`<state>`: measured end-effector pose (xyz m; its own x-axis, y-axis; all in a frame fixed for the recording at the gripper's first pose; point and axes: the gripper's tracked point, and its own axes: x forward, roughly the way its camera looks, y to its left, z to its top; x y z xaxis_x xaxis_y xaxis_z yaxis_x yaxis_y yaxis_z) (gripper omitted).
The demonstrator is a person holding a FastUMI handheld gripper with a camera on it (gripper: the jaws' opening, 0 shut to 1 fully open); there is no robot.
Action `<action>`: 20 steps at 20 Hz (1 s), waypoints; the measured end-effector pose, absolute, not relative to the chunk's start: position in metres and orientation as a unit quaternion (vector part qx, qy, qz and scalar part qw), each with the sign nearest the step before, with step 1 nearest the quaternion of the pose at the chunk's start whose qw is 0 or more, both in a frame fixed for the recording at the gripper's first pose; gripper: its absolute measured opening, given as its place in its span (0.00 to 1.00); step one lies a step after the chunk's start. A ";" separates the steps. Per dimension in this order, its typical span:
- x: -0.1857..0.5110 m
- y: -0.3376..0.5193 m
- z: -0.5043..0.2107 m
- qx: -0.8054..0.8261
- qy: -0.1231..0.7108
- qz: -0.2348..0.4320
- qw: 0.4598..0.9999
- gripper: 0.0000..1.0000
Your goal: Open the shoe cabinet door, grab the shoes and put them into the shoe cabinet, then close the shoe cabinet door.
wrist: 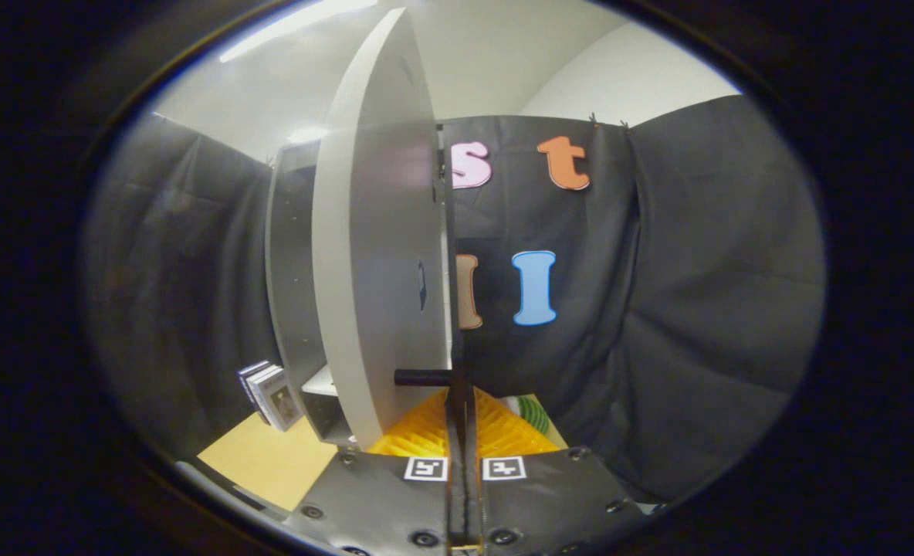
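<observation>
Black cloth is hanging all round the booth, and below it we are seeing a tan desk (272,459) carrying the shoe cabinet (291,286). We are looking almost edge-on at the cabinet door (376,255), which is swung out toward us, pale and flat, with a dark bar handle (420,377) low on its face. The hand-held gripper (463,409) is reaching up to the door's free edge beside that handle; its two fingers are lying pressed close together, and we cannot tell whether they are pinching the thin edge or merely resting against it.

We are judging the door to be a stiff, light board turning on hinges, smooth enough to slip from a pinch on the bare edge, so the handle looks the surer hold.

Just ahead of the fingers a yellow ribbed thing (426,432) is lying low by the foot of the door, with something green-striped (534,413) beside it; whether these are the shoes we cannot say. A few books (272,395) are leaning beside the cabinet, well clear of the door's swing.
</observation>
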<state>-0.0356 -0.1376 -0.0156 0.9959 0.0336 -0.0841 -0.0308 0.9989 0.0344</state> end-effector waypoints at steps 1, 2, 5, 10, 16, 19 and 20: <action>-0.035 -0.143 -0.015 0.018 0.042 0.019 0.999 0.02; -0.035 -0.147 -0.016 0.016 0.043 0.022 0.999 0.02; -0.035 -0.159 -0.016 0.019 0.049 0.035 0.998 0.02; -0.054 -0.161 -0.010 0.006 0.038 0.054 0.998 0.03; -0.110 -0.153 -0.006 0.004 0.025 0.024 0.999 0.02; -0.129 -0.116 -0.016 -0.006 0.020 0.029 0.999 0.02; -0.132 -0.101 -0.022 -0.007 0.022 0.030 0.999 0.02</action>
<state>-0.1318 -0.1011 -0.0224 0.9973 0.0587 -0.0451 -0.0593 0.9982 -0.0124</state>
